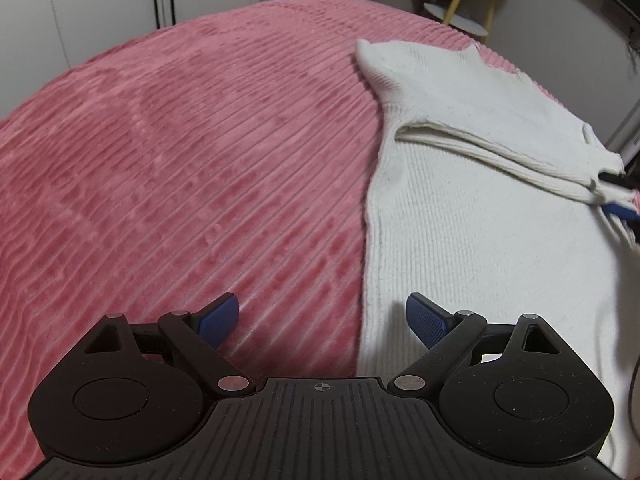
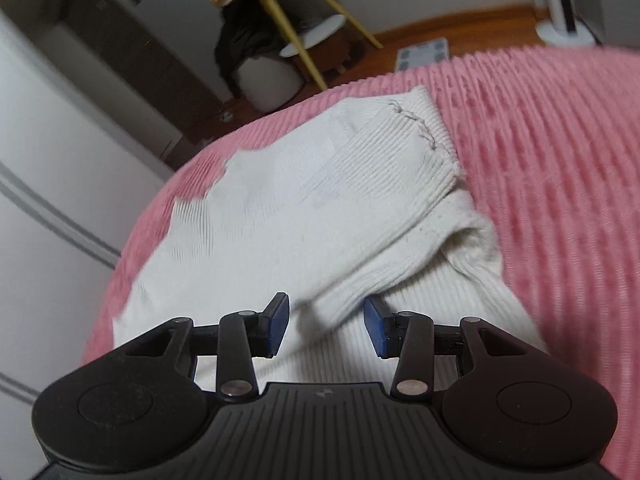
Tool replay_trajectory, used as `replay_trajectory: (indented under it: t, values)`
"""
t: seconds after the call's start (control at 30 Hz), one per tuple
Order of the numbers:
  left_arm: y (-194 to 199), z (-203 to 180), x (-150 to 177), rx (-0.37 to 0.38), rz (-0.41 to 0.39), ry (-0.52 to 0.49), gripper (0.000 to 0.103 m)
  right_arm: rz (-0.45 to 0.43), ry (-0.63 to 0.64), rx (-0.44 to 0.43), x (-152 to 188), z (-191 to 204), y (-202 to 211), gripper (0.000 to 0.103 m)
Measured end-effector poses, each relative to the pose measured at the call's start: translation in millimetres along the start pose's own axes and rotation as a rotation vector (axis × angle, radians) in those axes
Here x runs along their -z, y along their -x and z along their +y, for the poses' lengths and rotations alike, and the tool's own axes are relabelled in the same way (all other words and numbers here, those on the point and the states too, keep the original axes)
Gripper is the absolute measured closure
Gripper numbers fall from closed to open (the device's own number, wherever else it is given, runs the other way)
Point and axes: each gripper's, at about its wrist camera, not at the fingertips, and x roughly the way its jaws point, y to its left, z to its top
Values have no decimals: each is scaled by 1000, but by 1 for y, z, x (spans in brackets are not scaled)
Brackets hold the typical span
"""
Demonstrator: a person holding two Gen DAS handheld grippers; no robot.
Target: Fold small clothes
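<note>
A white ribbed knit garment [image 1: 472, 216] lies on a pink ribbed bedspread [image 1: 180, 168], with one sleeve folded across its body. My left gripper [image 1: 322, 318] is open and empty, hovering over the garment's left edge. In the left wrist view the right gripper's blue tips [image 1: 618, 208] show at the far right edge, at the sleeve's end. In the right wrist view my right gripper [image 2: 326, 326] is open, its blue pads on either side of the folded sleeve [image 2: 384, 248], not closed on it.
The bedspread [image 2: 560, 184] fills the area around the garment. Beyond the bed stand a yellow-legged side table [image 2: 304, 28], a white stool with dark clothes [image 2: 260, 64], white wardrobe doors [image 1: 100, 12] and a wooden floor.
</note>
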Motion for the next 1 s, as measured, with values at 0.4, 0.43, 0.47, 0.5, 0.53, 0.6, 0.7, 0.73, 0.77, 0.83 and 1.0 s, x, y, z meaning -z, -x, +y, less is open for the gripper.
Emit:
replay_trajectory:
  t: [0.4, 0.43, 0.47, 0.5, 0.53, 0.6, 0.7, 0.73, 0.77, 0.83, 1.0]
  values:
    - [3, 4, 5, 20, 16, -19, 8, -55, -34, 32, 5, 27, 18, 70]
    - [3, 4, 4, 17, 18, -18, 8, -58, -22, 15, 6, 31, 19, 70]
    - [3, 4, 4, 20, 18, -13, 8, -54, -10, 13, 4, 35, 16, 70]
    - [5, 4, 4, 26, 18, -5, 8, -46, -7, 19, 2, 36, 11, 70]
    - [6, 3, 5, 33, 15, 1, 8, -32, -16, 30, 1, 36, 4, 70]
    - [9, 2, 6, 43, 8, -6, 8, -10, -47, 64, -2, 29, -10, 71]
    - [9, -1, 9, 35, 10, -26, 8, 0, -126, 74, -2, 12, -23, 81]
    - [8, 0, 9, 36, 13, -24, 8, -10, -148, 59, -2, 9, -23, 91]
    - [8, 0, 10, 38, 17, -21, 8, -18, -156, 46, -3, 7, -23, 97]
    - [7, 1, 10, 43, 18, -19, 8, -44, -146, 17, -2, 5, -18, 98]
    - [8, 2, 12, 50, 13, -41, 8, -128, -27, 45, 9, 4, -9, 98]
